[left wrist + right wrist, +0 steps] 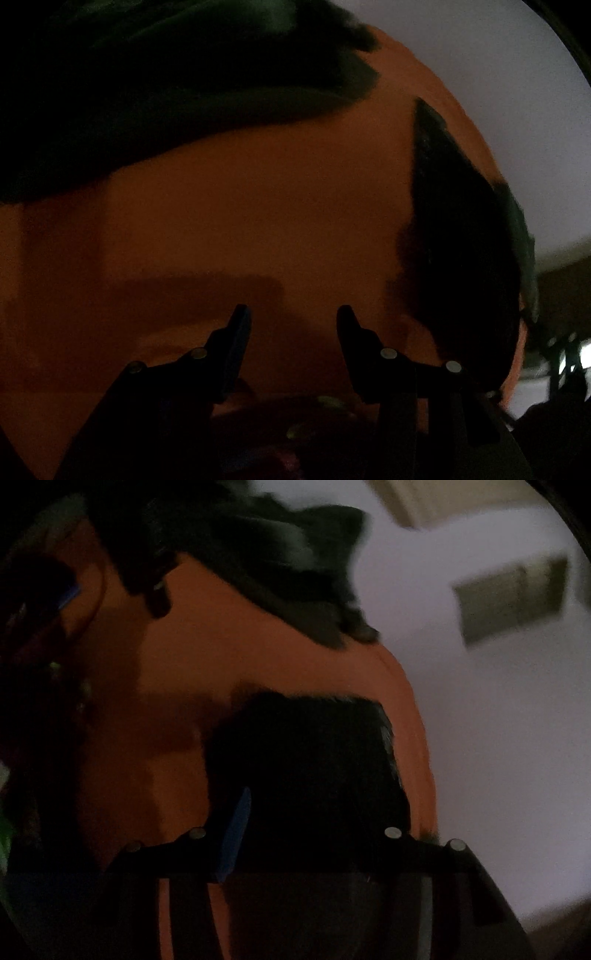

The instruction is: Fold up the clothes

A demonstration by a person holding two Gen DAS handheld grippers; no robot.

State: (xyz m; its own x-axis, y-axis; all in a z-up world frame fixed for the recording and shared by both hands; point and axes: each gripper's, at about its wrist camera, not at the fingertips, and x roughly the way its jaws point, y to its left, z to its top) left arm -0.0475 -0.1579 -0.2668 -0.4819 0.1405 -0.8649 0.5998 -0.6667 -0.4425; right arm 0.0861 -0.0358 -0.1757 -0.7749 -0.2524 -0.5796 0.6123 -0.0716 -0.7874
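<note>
While the light is staying very dim, a large dark garment [155,96] is lying bunched across the upper left of the orange surface [240,221] in the left wrist view, well ahead of the left hand-held gripper [293,317]. That gripper is standing released, its two dark fingers [236,339] spread apart with only bare orange surface showing between them, and it is touching no cloth. Further right, a second dark piece of clothing [461,258] is lying along the orange surface's right edge, near the right-hand finger but apart from it; a pale wall [498,92] is showing beyond.

In the right wrist view, the bunched garment [277,561] is sitting at the top, far from the right hand-held gripper [310,812]. A dark piece of cloth [306,760] is filling the space between its fingers, beside the blue pad [236,834] of the left one. Its other fingertip is lost against the dark cloth, so I cannot tell whether the pads are pressing on it.
</note>
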